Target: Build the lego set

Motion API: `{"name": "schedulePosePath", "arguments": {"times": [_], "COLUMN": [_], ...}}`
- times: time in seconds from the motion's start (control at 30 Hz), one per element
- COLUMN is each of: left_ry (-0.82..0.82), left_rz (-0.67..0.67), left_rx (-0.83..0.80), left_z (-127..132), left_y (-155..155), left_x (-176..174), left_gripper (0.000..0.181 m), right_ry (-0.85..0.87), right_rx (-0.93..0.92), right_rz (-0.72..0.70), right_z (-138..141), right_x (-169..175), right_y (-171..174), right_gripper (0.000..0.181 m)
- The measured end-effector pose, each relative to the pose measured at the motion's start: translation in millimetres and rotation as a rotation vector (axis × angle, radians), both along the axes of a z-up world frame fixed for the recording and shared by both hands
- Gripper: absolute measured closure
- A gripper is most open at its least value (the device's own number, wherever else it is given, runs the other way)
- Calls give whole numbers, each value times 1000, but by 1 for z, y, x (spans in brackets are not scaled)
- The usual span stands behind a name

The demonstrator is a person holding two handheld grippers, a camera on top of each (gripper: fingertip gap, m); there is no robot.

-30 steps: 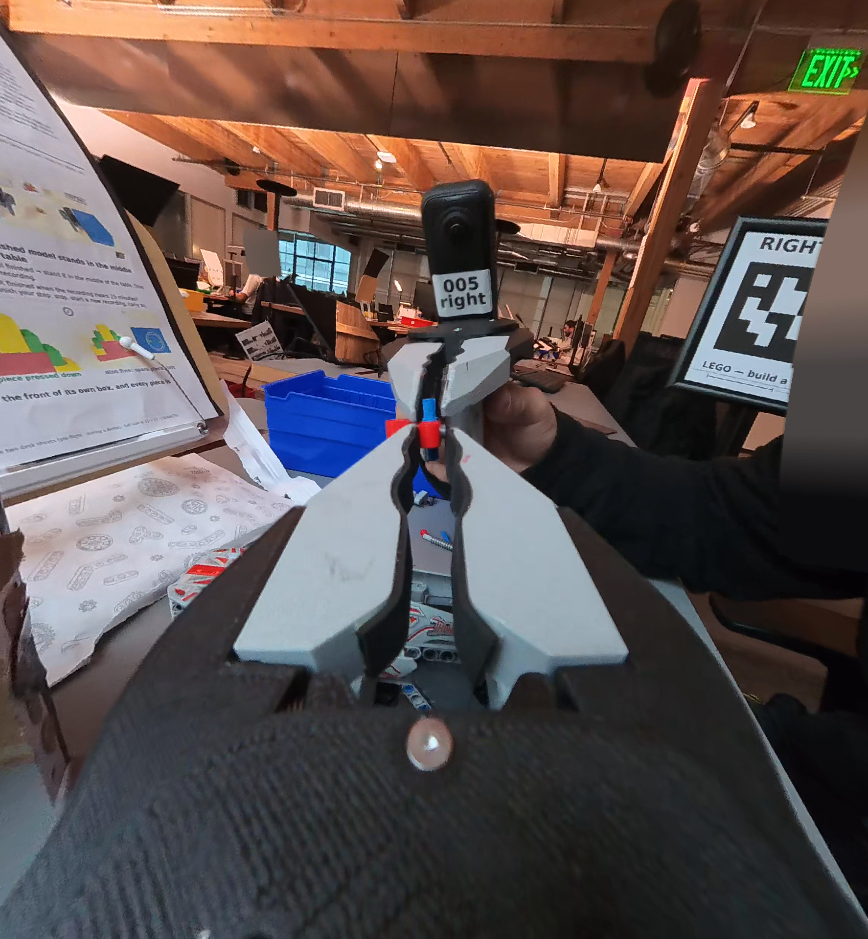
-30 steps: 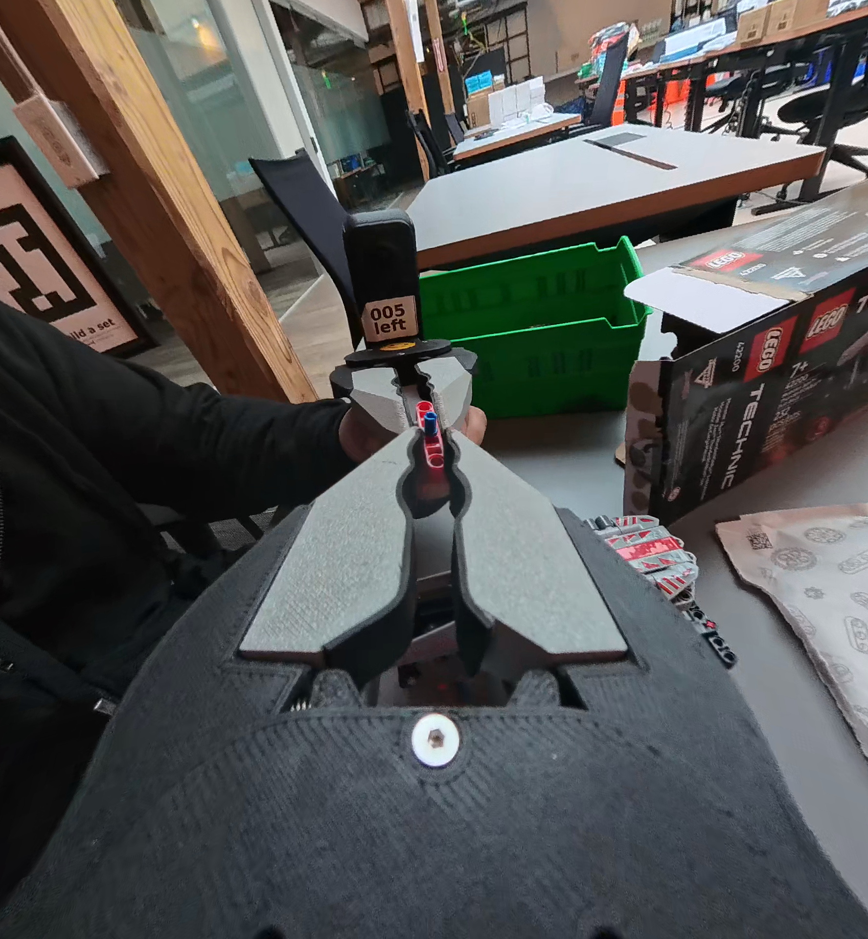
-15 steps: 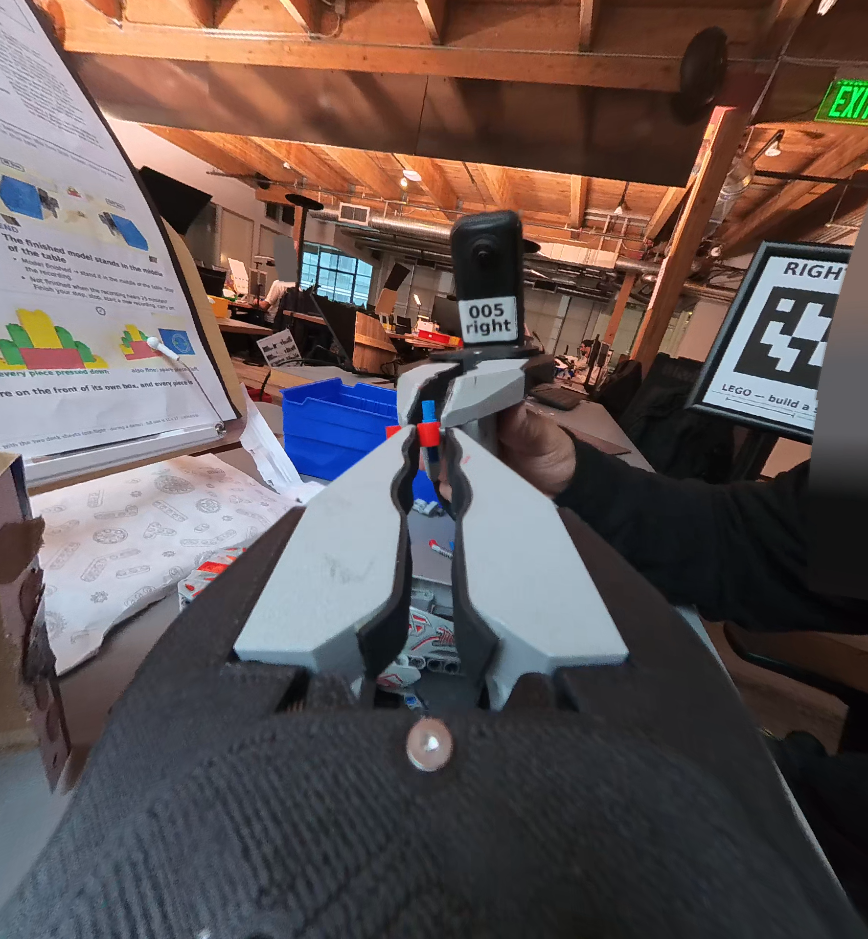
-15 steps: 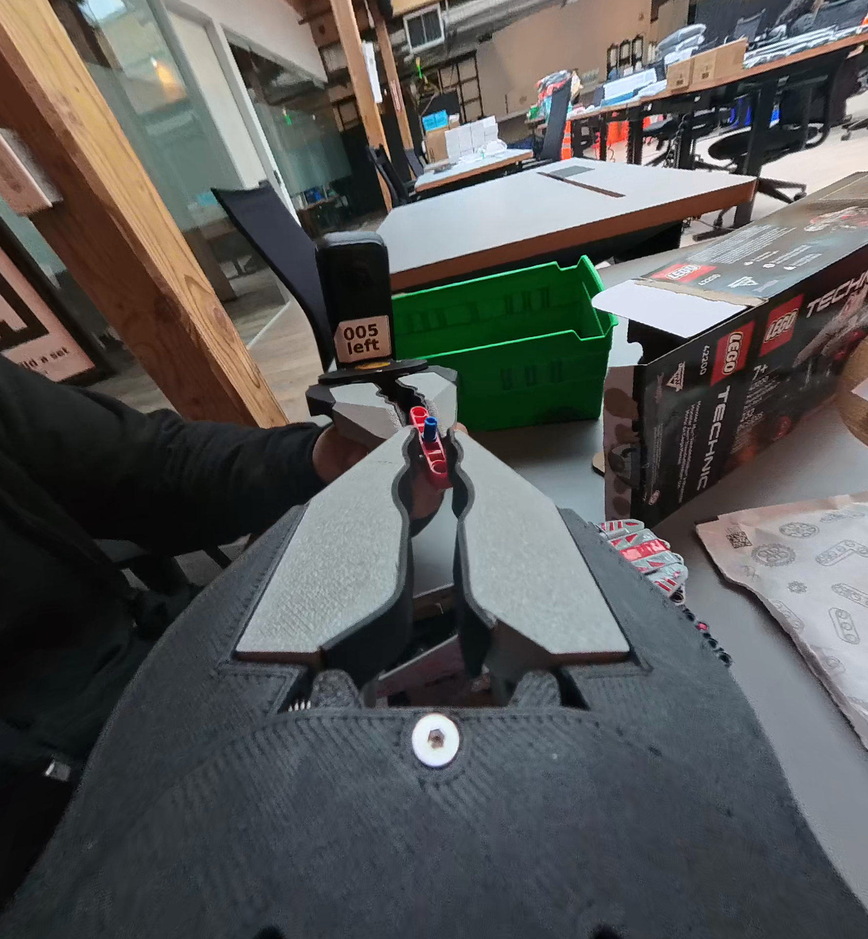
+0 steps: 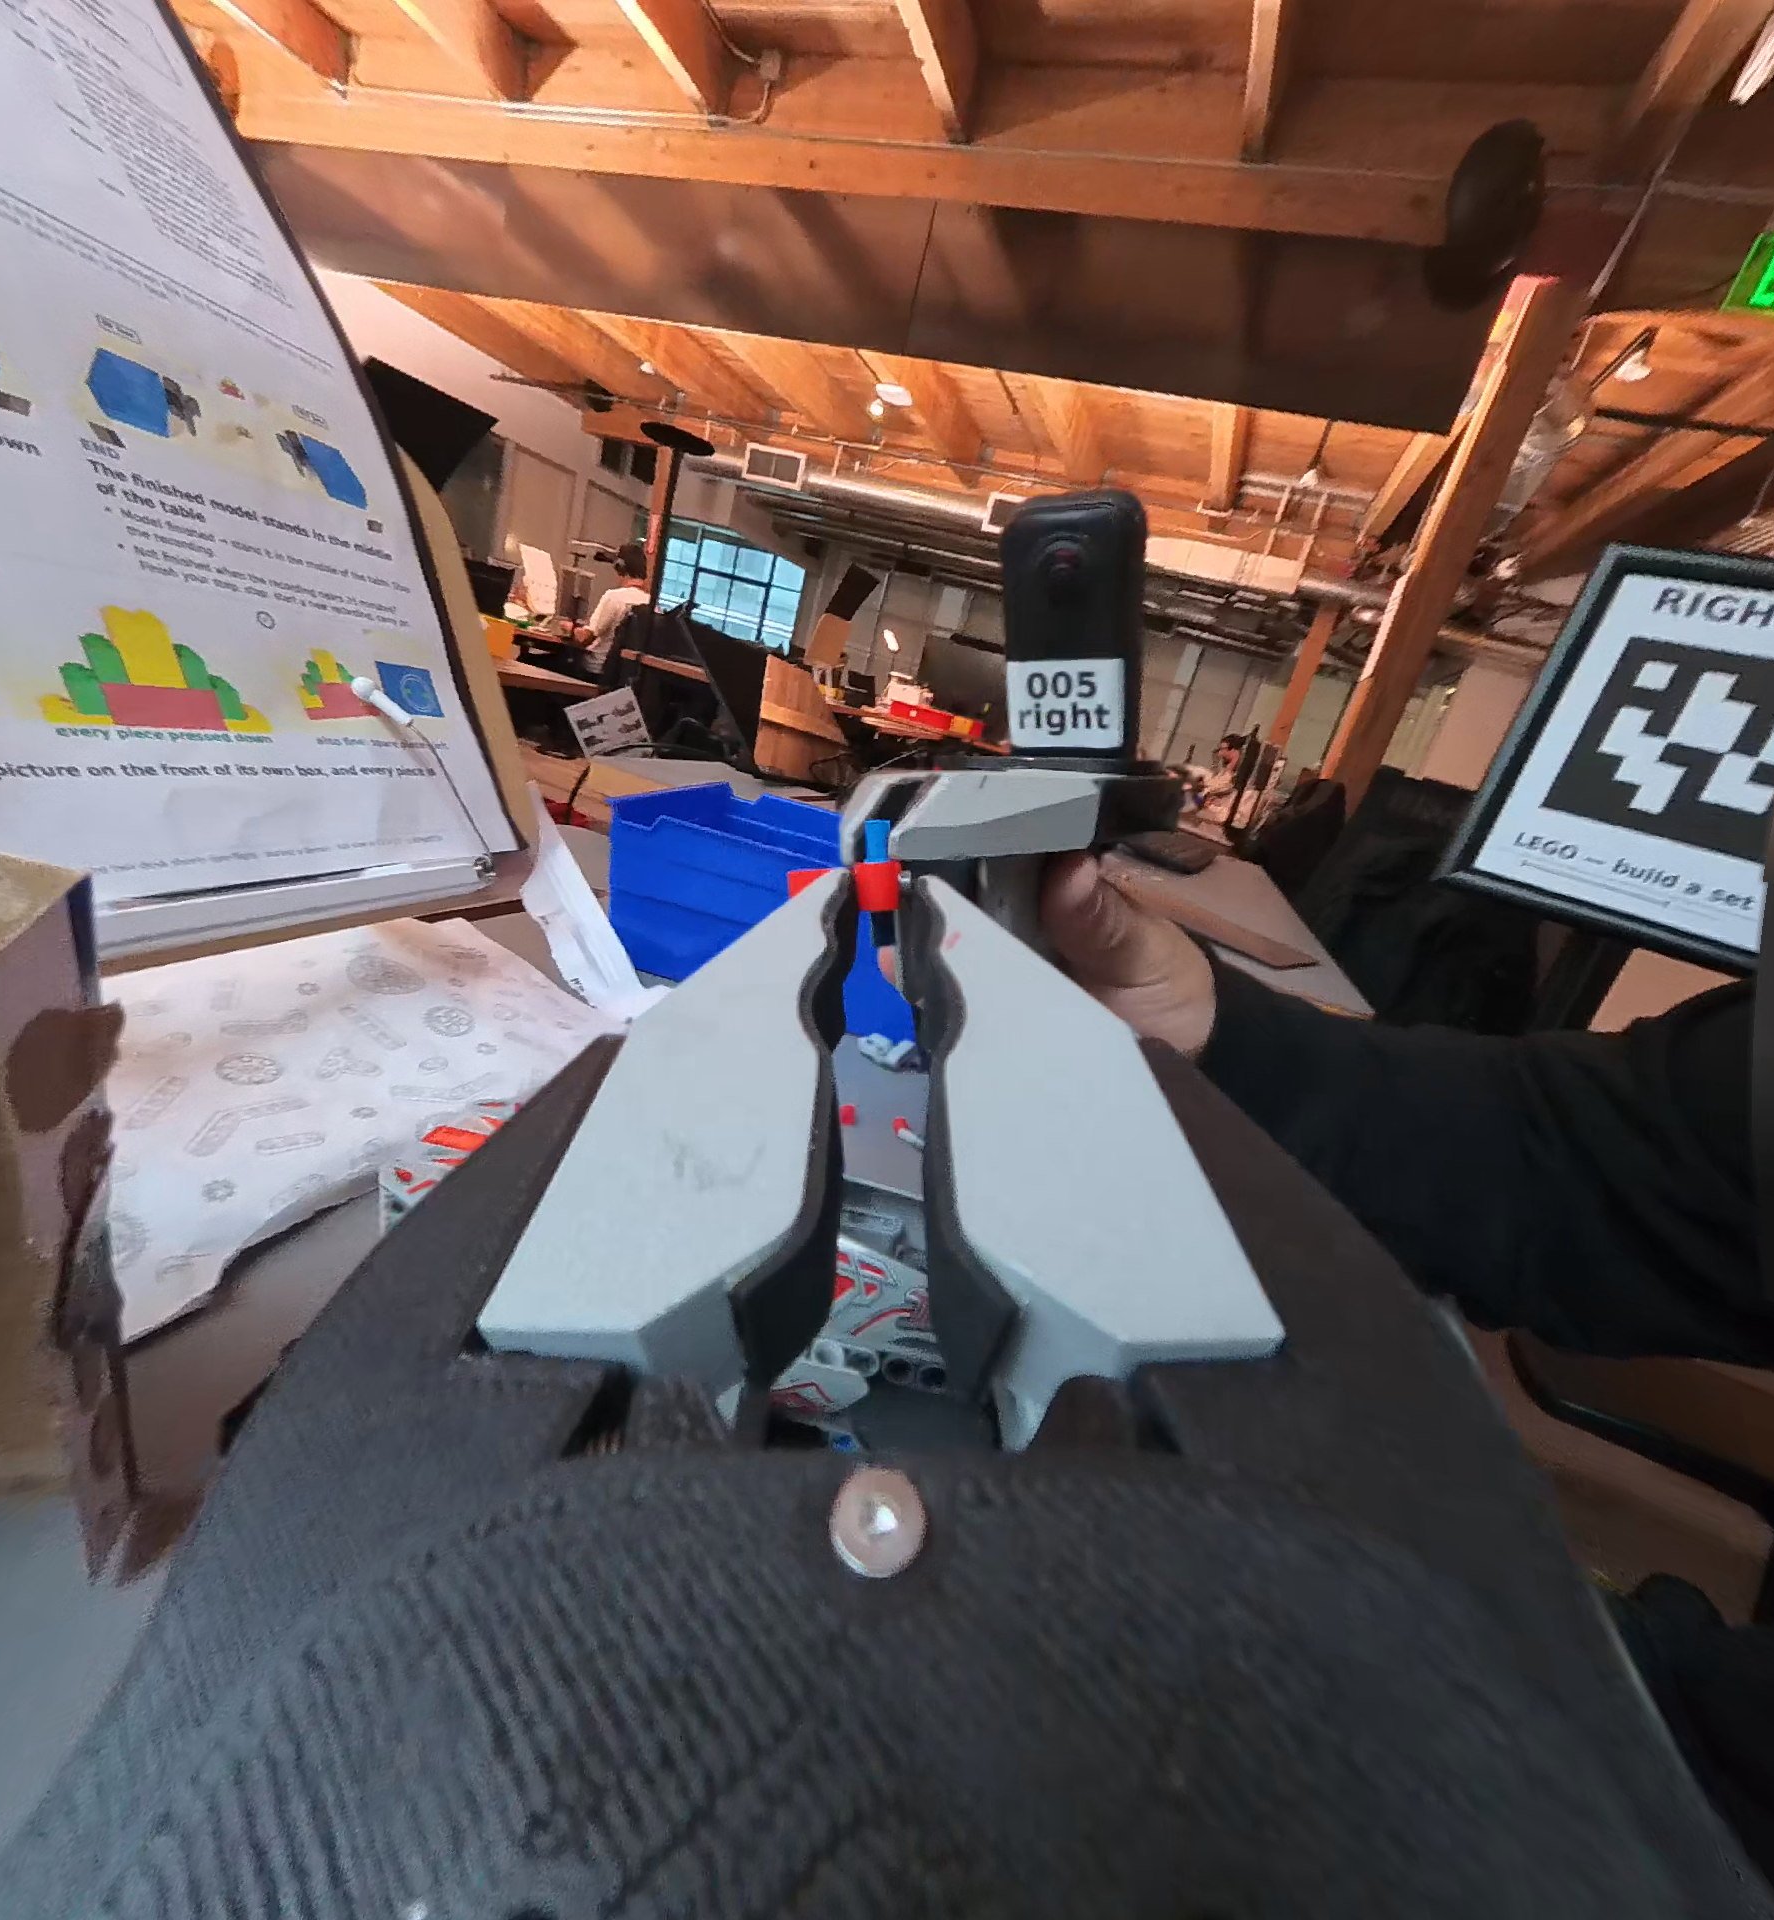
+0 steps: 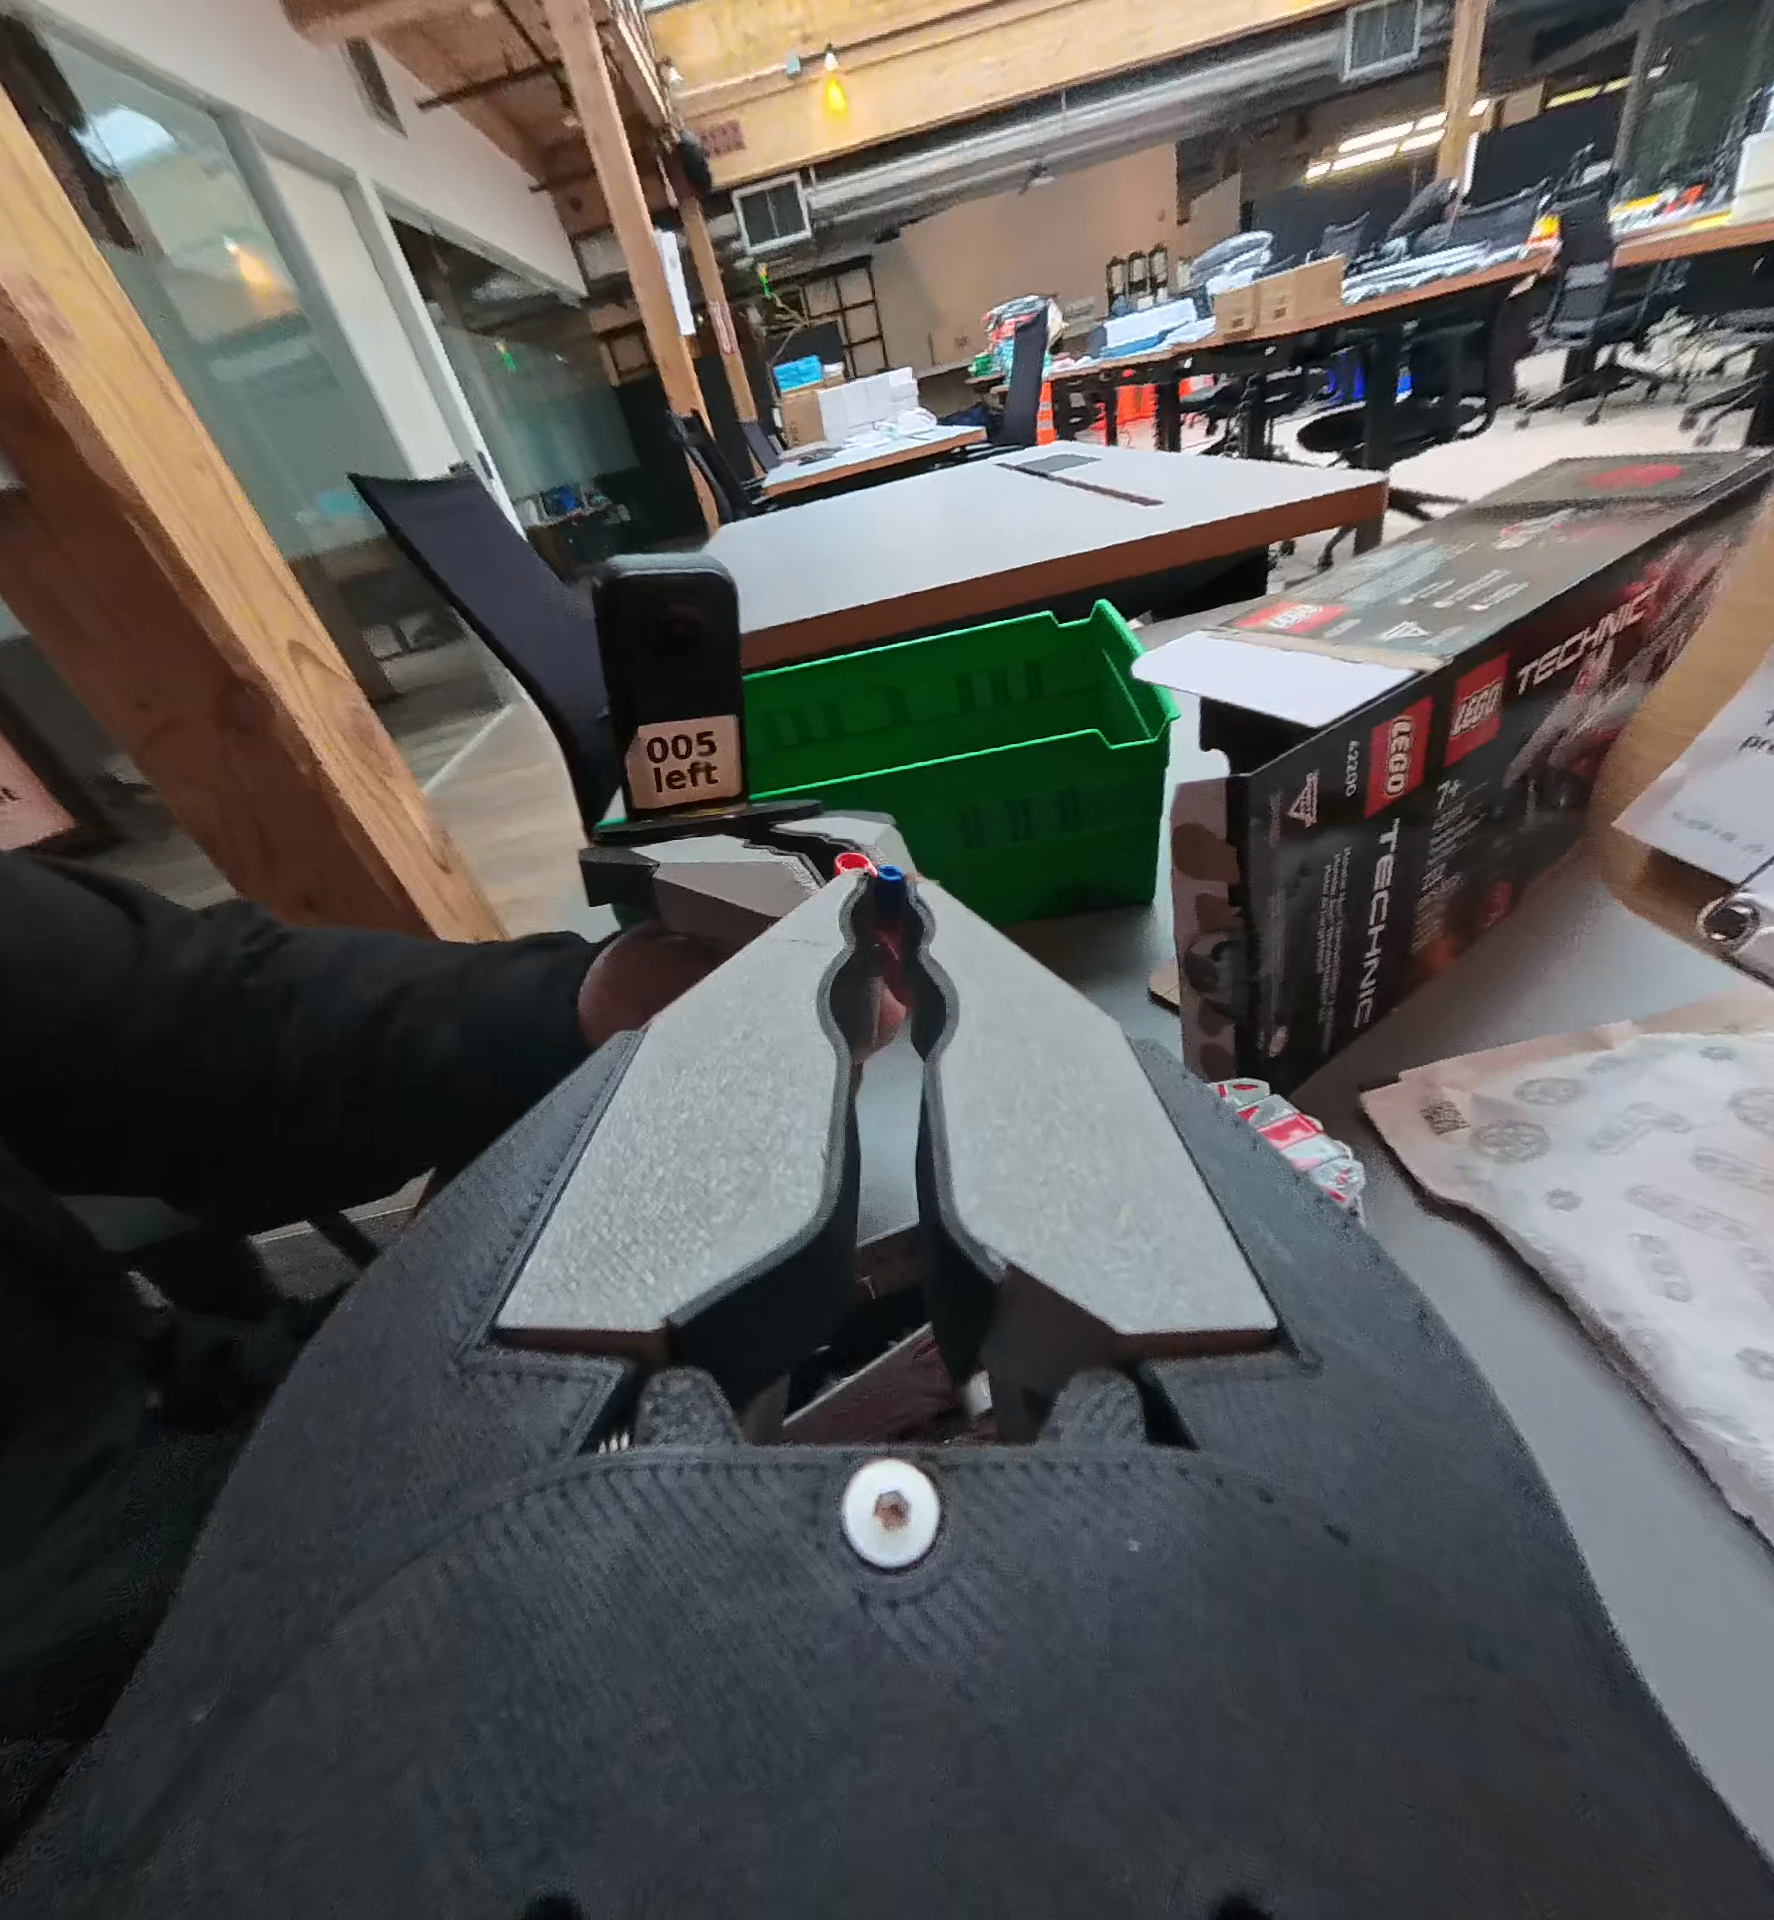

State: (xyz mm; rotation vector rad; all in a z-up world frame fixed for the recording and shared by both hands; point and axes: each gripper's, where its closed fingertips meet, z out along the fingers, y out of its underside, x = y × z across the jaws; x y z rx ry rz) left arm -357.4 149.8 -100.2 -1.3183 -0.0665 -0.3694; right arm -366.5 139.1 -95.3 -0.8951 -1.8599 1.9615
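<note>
Pinching red piece, left hand-held gripper; right hand-held gripper clamps blue pin; labelled box nearby.

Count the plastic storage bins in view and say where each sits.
2. A blue bin sits on the table beyond the left tool's tips, right of the instruction stand. A green bin sits left of the set's box. Others may be hidden.

Grey fingers, ribbed black body, seemingly black sleeves.
</note>
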Motion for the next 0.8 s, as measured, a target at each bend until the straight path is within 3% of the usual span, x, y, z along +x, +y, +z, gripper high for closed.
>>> {"name": "schedulePosePath", "arguments": {"times": [0.27,0.53,0.67,0.8], "left_ry": [28,309,500,476], "left_rz": [55,314,441,464], "left_rx": [-41,-180,-282,-264], "left_z": [-7,-15,-26,-20], "left_y": [3,8,11,9], "left_x": [-2,-9,-16,-16], "left_gripper": [173,173,173,173], "right_ry": [-8,-100,-13,49], "right_rx": [42,-78,153,184], "right_rz": [-37,-91,-231,-257], "right_z": [-6,-12,-19,-13], "right_x": [-3,-10,-16,-16], "right_y": [3,8,14,12], "right_gripper": [181,181,181,181]}}
